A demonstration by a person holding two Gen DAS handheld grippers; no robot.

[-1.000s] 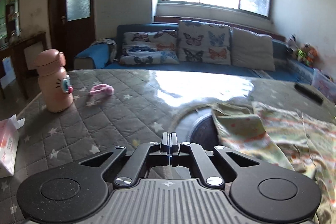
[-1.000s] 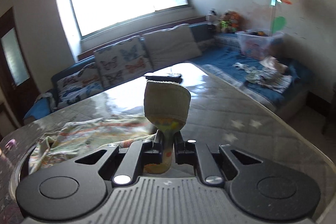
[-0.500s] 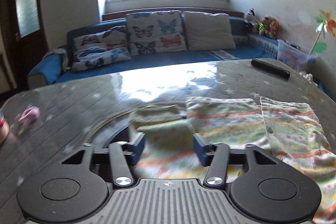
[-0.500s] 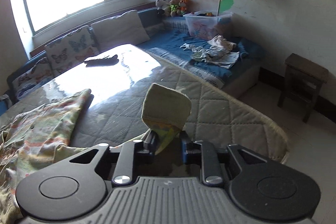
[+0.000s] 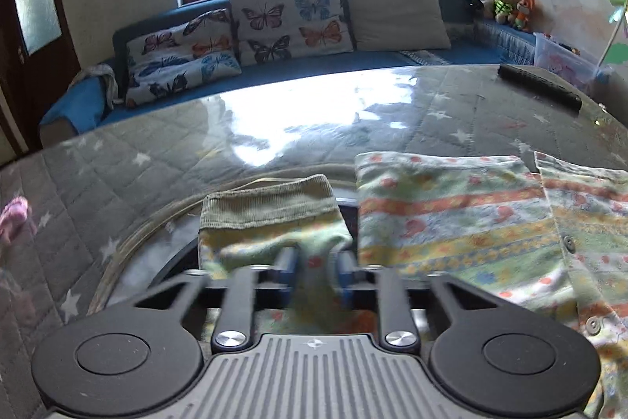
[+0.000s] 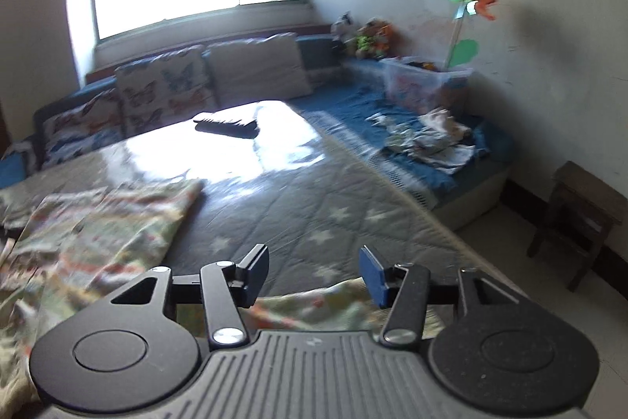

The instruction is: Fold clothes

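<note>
The pastel striped, floral-printed cotton garment (image 5: 451, 218) is spread on the grey quilted, star-patterned surface (image 5: 274, 144). Its sleeve with the olive ribbed cuff (image 5: 267, 199) lies straight ahead of the left gripper (image 5: 314, 262), long axis pointing away from the jaws, which are clenched on the sleeve cloth. The right gripper (image 6: 314, 273) is held released, its jaws wide apart, just above the garment's other sleeve. The left hand is judged nearer for folding the sleeve across the body.
</note>
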